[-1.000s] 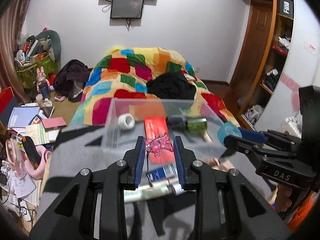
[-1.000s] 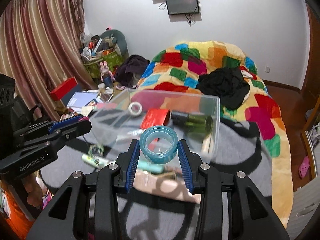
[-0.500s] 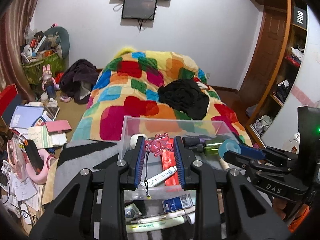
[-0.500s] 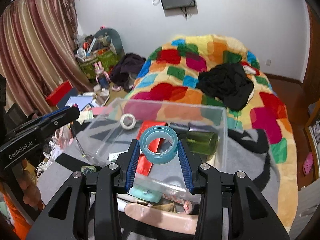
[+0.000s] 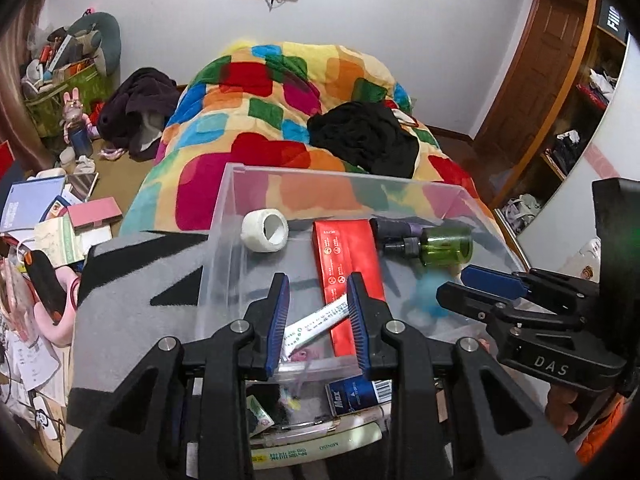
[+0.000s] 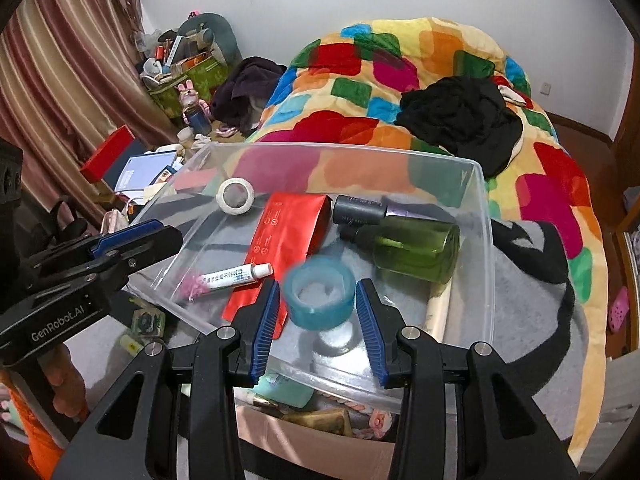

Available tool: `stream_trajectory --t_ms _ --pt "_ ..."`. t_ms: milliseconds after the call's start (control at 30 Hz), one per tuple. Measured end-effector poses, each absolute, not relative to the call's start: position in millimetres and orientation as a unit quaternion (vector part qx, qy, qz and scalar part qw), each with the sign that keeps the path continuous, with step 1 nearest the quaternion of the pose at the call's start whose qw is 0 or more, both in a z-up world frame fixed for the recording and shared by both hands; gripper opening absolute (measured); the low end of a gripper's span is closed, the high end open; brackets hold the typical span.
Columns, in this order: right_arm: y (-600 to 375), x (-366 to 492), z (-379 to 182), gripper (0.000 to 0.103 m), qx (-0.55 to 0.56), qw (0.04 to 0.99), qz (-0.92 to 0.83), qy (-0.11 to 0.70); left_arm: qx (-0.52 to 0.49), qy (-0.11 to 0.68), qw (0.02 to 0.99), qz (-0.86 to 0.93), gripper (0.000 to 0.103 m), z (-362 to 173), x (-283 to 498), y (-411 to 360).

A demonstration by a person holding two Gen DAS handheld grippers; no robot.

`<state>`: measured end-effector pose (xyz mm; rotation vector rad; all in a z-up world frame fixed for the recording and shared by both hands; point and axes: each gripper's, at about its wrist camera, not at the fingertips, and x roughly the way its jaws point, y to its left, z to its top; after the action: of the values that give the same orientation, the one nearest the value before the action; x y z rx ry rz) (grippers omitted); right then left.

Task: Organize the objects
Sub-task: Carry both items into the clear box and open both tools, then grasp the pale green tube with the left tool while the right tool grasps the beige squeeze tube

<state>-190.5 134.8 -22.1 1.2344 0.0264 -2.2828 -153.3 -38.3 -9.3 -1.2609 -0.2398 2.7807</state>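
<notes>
**Two open grippers over a clear storage bin on a bed**

Two wrist-camera views look down into a clear plastic bin (image 6: 486, 240). The bin stands on a grey and black blanket (image 5: 140, 280) at the near end of a bed, which is covered by a bright patchwork quilt (image 6: 360, 80).

The right gripper (image 6: 318, 316) is over the near edge of the bin with its jaws apart. A blue tape roll (image 6: 320, 300) sits between them, blurred. There is a visible gap between it and the pad on either side, so neither pad touches it. A ring-shaped shadow lies on the bin floor just under the roll.

The left gripper (image 5: 316, 312) is over the bin's near left part. Its jaws are also apart and hold nothing.

These things lie on the bin floor:
- a white tube (image 6: 236, 276), seen past the left gripper's fingers
- a small pink charm (image 6: 192, 284), touching the tube's end
- a red packet (image 6: 288, 232) in the middle
- a white tape roll (image 6: 236, 196) at the far left
- a green bottle (image 6: 416, 248) on its side at the right
- a dark bottle (image 6: 360, 208) just behind the green one

A black garment (image 6: 460, 116) lies on the quilt beyond the bin.
</notes>
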Motion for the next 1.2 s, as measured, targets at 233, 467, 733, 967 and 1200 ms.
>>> stream_trajectory --t_ms 233,467,733,967,1200 --pt "143.7 -176.6 -0.3 0.044 0.432 0.282 -0.856 0.006 -0.377 -0.06 0.038 0.924 0.039 17.8 -132.2 -36.6" --pt "157.4 -143.4 22.0 0.056 0.392 0.289 -0.873 0.021 -0.356 -0.044 0.039 0.933 0.055 30.0 -103.4 -36.9" --pt "177.5 -106.2 13.4 0.069 0.384 0.285 -0.876 0.062 -0.402 -0.031 0.057 0.913 0.058 -6.4 -74.9 -32.7" --pt "183.7 -102.9 -28.2 0.073 0.423 0.277 -0.857 0.097 -0.452 -0.016 0.07 0.889 0.059 -46.7 -74.9 -29.9" --pt "184.5 -125.9 -44.2 0.074 0.447 0.297 -0.841 0.067 -0.467 -0.026 0.084 0.88 0.059 -61.1 -88.4 -33.7"
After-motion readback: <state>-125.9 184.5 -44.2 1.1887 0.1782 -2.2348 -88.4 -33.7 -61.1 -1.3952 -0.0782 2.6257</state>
